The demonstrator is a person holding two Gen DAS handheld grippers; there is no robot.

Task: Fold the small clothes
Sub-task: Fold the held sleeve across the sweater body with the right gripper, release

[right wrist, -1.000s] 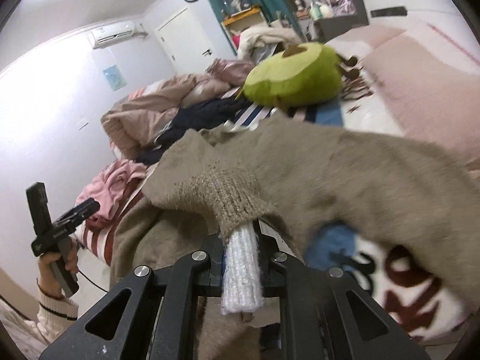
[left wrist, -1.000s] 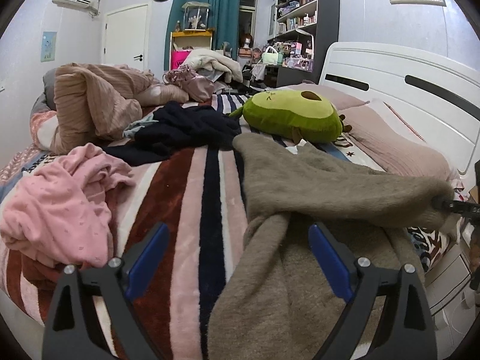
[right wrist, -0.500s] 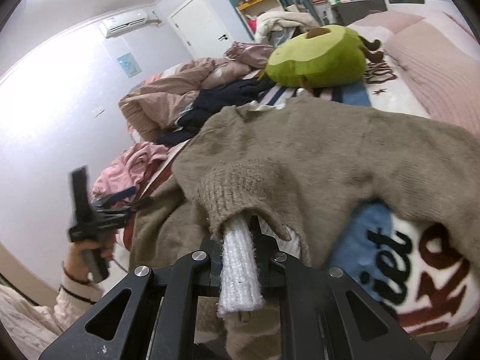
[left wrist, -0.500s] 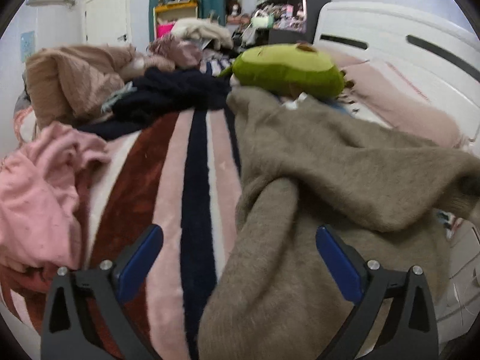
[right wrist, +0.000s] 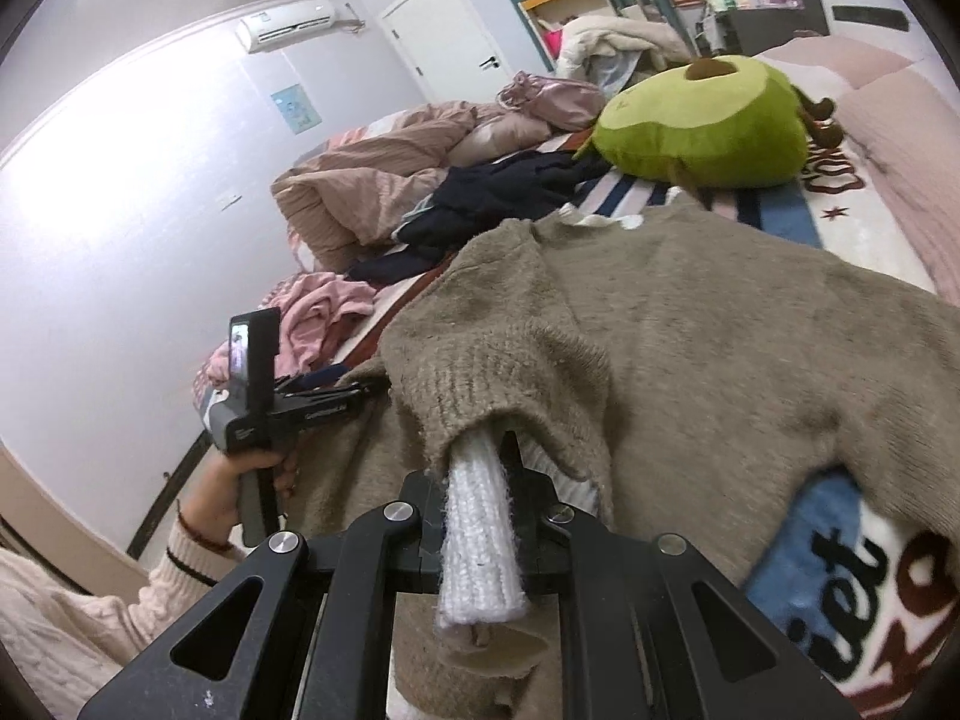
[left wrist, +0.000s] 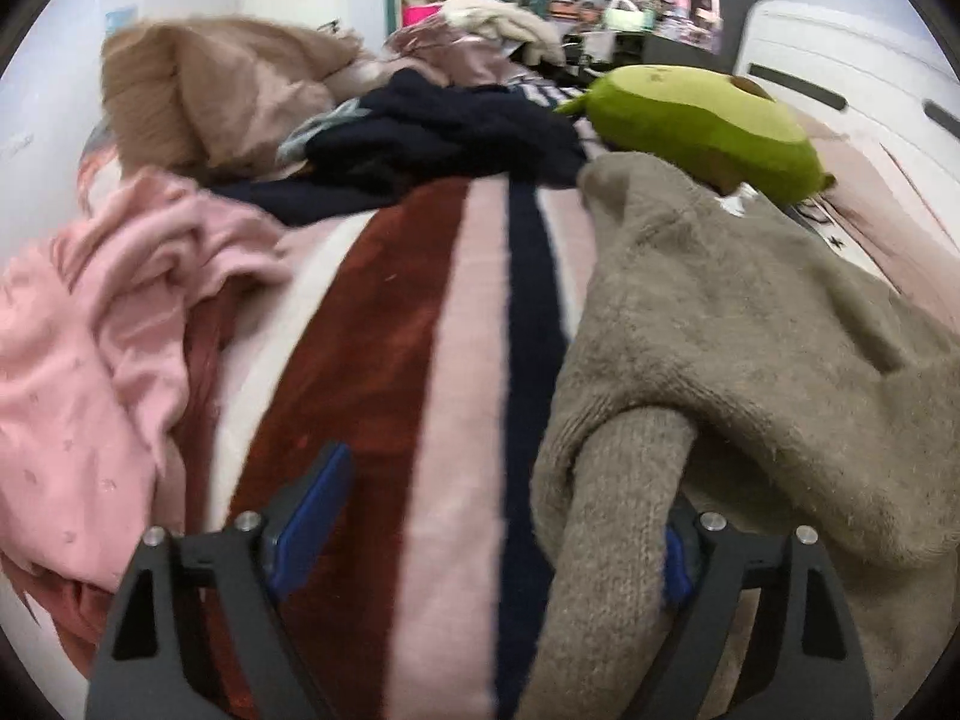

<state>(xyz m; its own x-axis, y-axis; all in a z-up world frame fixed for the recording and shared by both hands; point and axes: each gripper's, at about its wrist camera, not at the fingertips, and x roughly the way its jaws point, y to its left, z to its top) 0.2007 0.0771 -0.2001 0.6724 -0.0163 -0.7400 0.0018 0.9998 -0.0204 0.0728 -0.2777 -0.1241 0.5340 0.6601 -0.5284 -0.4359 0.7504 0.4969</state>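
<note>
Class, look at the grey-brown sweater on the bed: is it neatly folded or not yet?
Not yet folded. The sweater lies rumpled on the striped blanket, one cuff pinched in the shut right gripper, one sleeve draped between the open left gripper's fingers.

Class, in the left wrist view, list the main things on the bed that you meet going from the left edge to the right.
pink garment → striped blanket → grey-brown sweater
</note>
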